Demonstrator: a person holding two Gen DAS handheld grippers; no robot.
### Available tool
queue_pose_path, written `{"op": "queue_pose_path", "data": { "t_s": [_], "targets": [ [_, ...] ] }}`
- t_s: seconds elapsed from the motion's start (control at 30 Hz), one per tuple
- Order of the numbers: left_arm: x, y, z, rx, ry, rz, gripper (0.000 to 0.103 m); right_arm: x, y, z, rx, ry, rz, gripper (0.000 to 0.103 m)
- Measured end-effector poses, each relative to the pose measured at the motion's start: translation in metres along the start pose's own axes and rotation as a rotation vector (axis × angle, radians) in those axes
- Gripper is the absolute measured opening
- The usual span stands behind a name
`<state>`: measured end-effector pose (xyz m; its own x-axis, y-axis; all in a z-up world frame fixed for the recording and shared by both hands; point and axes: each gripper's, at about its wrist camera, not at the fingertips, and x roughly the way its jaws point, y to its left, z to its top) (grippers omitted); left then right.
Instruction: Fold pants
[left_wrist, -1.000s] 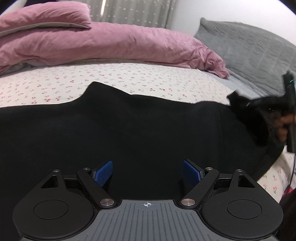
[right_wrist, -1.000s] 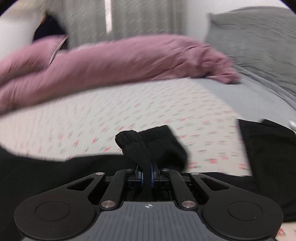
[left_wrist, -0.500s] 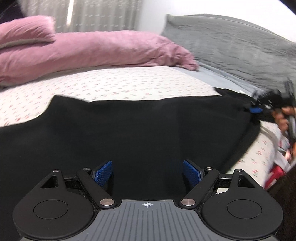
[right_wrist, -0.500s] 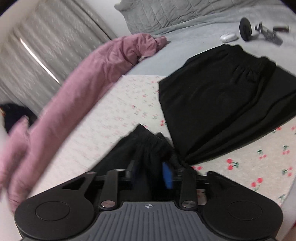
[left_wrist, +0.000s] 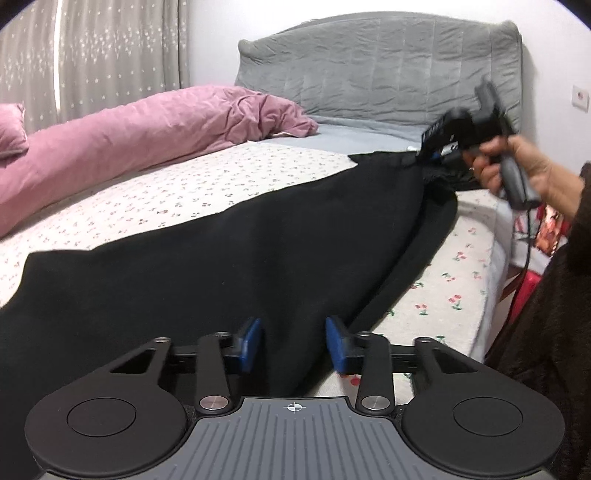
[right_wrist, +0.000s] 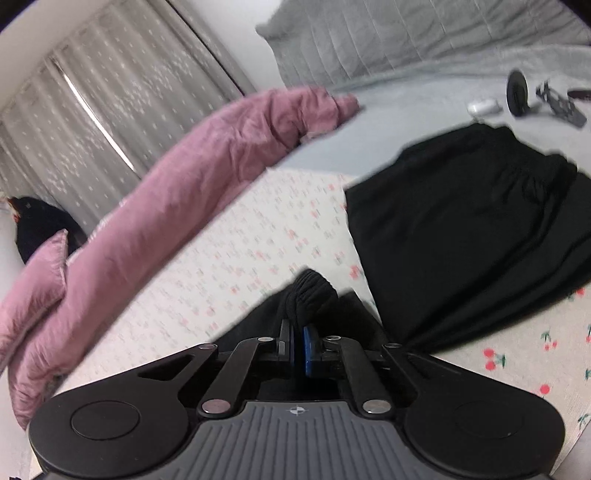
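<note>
Black pants lie stretched along the near side of the bed. My left gripper is open, its blue pads over the near part of the black cloth, holding nothing. My right gripper is shut on the ribbed cuff of a pant leg, carried toward the waistband end by the headboard. In the left wrist view the right gripper shows far right, held by a hand, with black cloth bunched at it.
A pink duvet and pink pillow lie along the far side of the bed. A grey headboard stands at the back. A black disc, a tool and a small white case lie near the headboard. The bed's edge is at right.
My right gripper has carried the pant cuff toward the headboard end, over the waistband part. My left gripper has swung right along the pants and its jaws have narrowed a little.
</note>
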<state>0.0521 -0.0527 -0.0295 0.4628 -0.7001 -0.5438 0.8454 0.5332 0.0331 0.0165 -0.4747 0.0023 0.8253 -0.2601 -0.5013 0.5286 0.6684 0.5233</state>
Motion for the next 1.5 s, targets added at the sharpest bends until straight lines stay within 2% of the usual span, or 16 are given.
{"op": "queue_pose_path", "data": {
  "t_s": [0.17, 0.27, 0.3, 0.37, 0.43, 0.6, 0.73, 0.8, 0.83, 0.87, 0.9, 0.97, 1.03, 1.1, 1.27, 1.5],
  "targets": [
    [0.002, -0.012, 0.002, 0.066, -0.037, -0.039, 0.037, -0.007, 0.02, 0.013, -0.036, -0.046, -0.001, 0.006],
    [0.01, -0.019, 0.002, 0.098, -0.006, -0.023, 0.038, -0.014, 0.028, 0.014, -0.071, -0.073, -0.01, 0.006],
    [0.014, -0.02, 0.002, 0.101, 0.006, -0.012, 0.034, -0.015, 0.028, 0.011, -0.076, -0.074, -0.019, 0.006],
    [0.016, -0.02, 0.004, 0.082, 0.005, 0.002, 0.012, -0.014, 0.027, 0.01, -0.083, -0.058, -0.052, 0.006],
    [0.01, -0.017, 0.008, 0.051, -0.02, 0.025, 0.001, -0.017, 0.026, 0.009, -0.088, -0.045, -0.073, 0.006],
    [-0.008, 0.002, 0.017, -0.058, -0.055, -0.047, 0.0, -0.035, 0.022, 0.009, -0.141, -0.034, -0.1, 0.005],
    [-0.001, -0.001, 0.014, -0.058, 0.015, -0.107, 0.0, -0.029, 0.013, -0.003, -0.213, 0.033, -0.192, 0.005],
    [0.007, -0.007, 0.01, -0.021, 0.075, -0.121, 0.0, -0.014, 0.006, -0.014, -0.254, 0.116, -0.274, 0.006],
    [0.011, -0.008, 0.008, -0.005, 0.106, -0.131, 0.001, -0.007, 0.004, -0.019, -0.269, 0.155, -0.307, 0.007],
    [0.011, -0.009, 0.007, 0.004, 0.111, -0.134, 0.002, -0.001, 0.002, -0.023, -0.281, 0.177, -0.336, 0.015],
    [0.01, -0.007, 0.007, 0.006, 0.109, -0.139, 0.007, 0.0, 0.0, -0.025, -0.292, 0.18, -0.364, 0.033],
    [0.003, -0.001, 0.009, -0.015, 0.1, -0.167, 0.015, -0.005, 0.004, -0.023, -0.311, 0.137, -0.414, 0.049],
    [-0.009, 0.008, 0.01, -0.039, 0.069, -0.17, 0.041, -0.015, 0.01, -0.018, -0.34, 0.079, -0.414, 0.051],
    [-0.022, 0.02, 0.011, -0.053, 0.018, -0.117, 0.066, -0.02, 0.018, -0.01, -0.379, 0.036, -0.406, 0.064],
    [-0.039, 0.06, 0.018, -0.135, -0.024, 0.012, 0.071, 0.0, 0.025, 0.015, -0.416, 0.019, -0.301, 0.066],
    [-0.043, 0.134, 0.026, -0.168, 0.027, 0.259, 0.073, 0.068, 0.029, 0.026, -0.461, 0.076, -0.199, 0.066]
  ]
}}
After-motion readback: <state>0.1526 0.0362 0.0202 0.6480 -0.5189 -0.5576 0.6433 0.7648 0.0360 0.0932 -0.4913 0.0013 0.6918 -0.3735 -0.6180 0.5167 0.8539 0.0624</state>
